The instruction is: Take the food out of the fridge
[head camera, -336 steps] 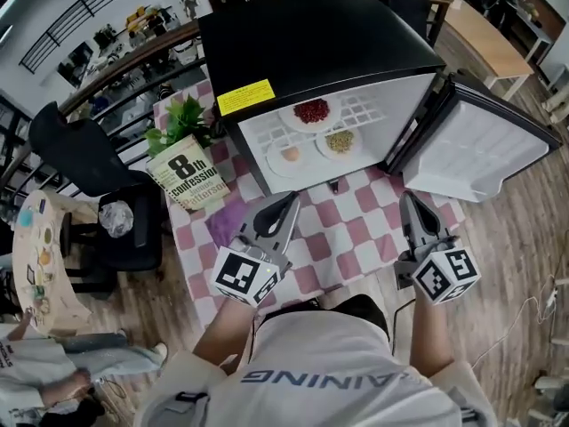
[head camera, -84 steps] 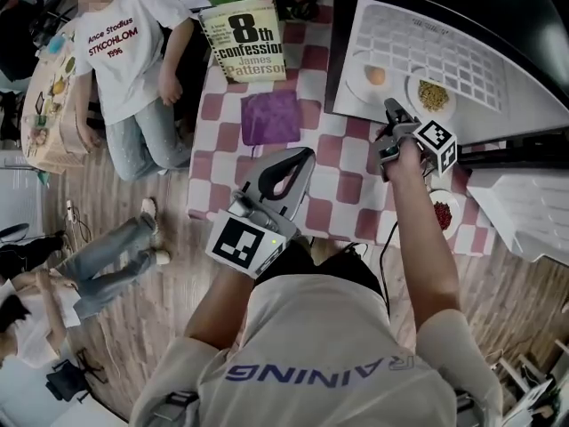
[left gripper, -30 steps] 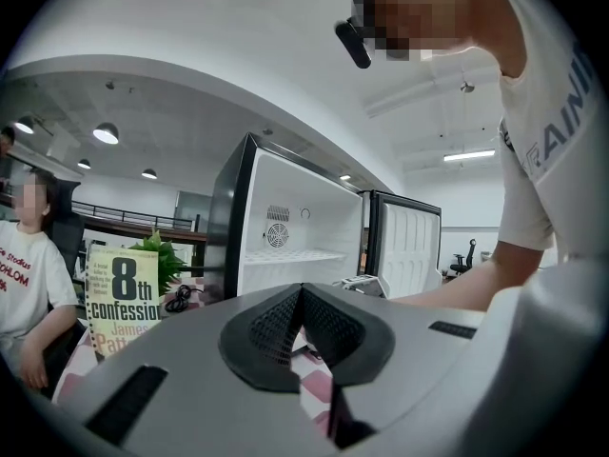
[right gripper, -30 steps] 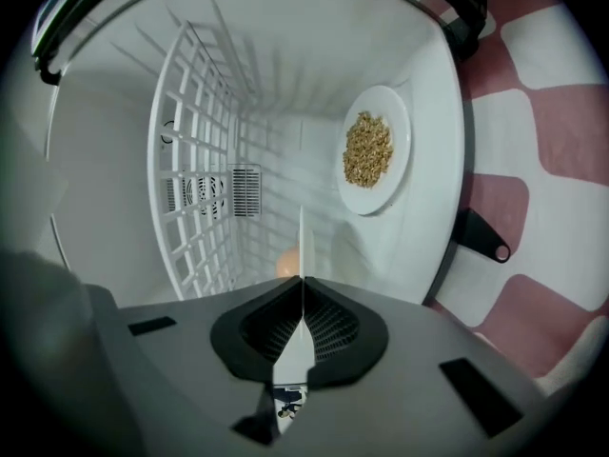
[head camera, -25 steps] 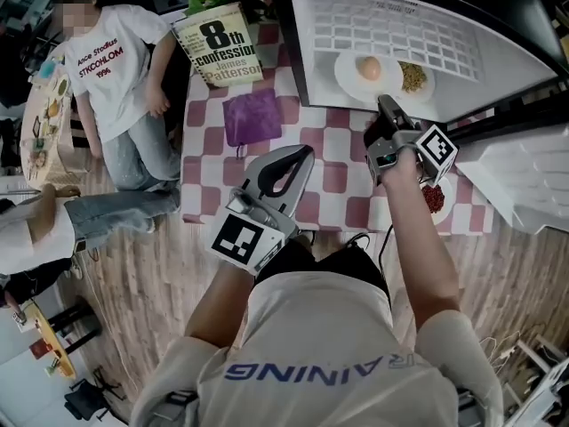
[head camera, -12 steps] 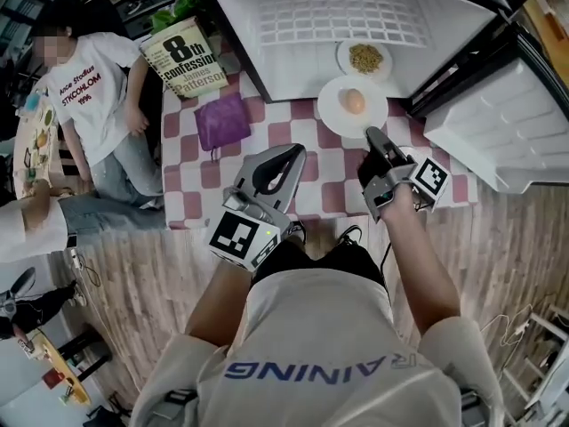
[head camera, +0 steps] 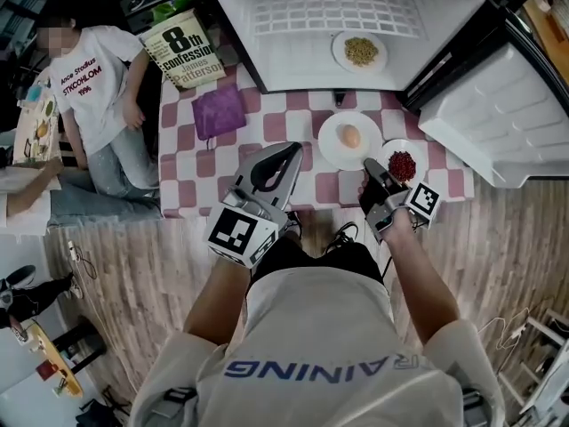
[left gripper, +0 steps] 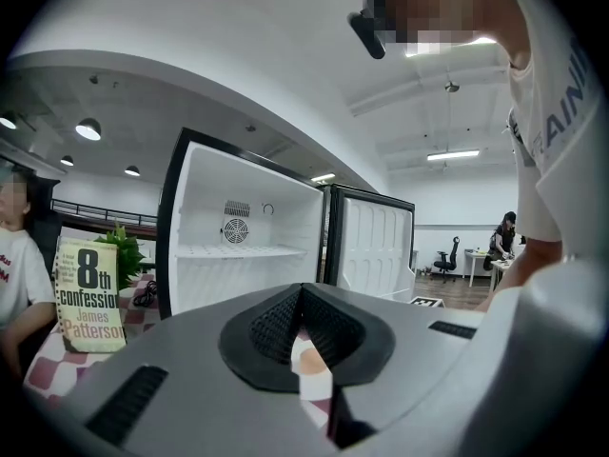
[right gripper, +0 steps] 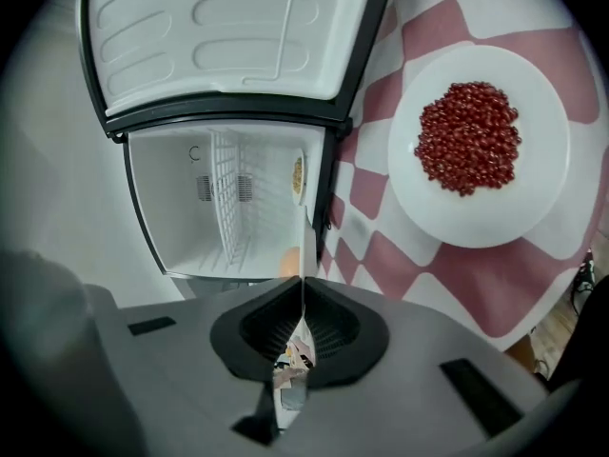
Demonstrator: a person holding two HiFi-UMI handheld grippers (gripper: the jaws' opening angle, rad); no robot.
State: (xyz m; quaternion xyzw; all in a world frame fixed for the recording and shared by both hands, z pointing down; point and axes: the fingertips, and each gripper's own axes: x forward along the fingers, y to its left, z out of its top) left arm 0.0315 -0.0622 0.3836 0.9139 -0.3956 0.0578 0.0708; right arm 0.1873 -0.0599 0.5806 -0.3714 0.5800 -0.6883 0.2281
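Observation:
The open fridge (head camera: pixel 293 34) holds one white plate of yellowish grain (head camera: pixel 360 52) on its wire shelf. In front of it, over the checked cloth, are a plate with a round orange food (head camera: pixel 350 139) and a plate of red beans (head camera: pixel 402 165). My right gripper (head camera: pixel 371 167) is shut on the near rim of the orange-food plate. In the right gripper view that rim runs edge-on into the right gripper (right gripper: pixel 304 284), with the red beans (right gripper: pixel 471 141) beside it. My left gripper (head camera: pixel 292 152) is shut and holds nothing; it hovers left of the plates.
The fridge door (head camera: pixel 498 123) stands open at the right. A book (head camera: pixel 182 47) and a purple cloth (head camera: pixel 217 110) are on the table's left part. A person (head camera: pixel 98 69) sits on the floor to the left. The table's near edge (head camera: pixel 267 210) is just under my grippers.
My right gripper has drawn the orange-food plate out of the fridge and toward me, down beside the red beans. The left gripper keeps much the same place in view.

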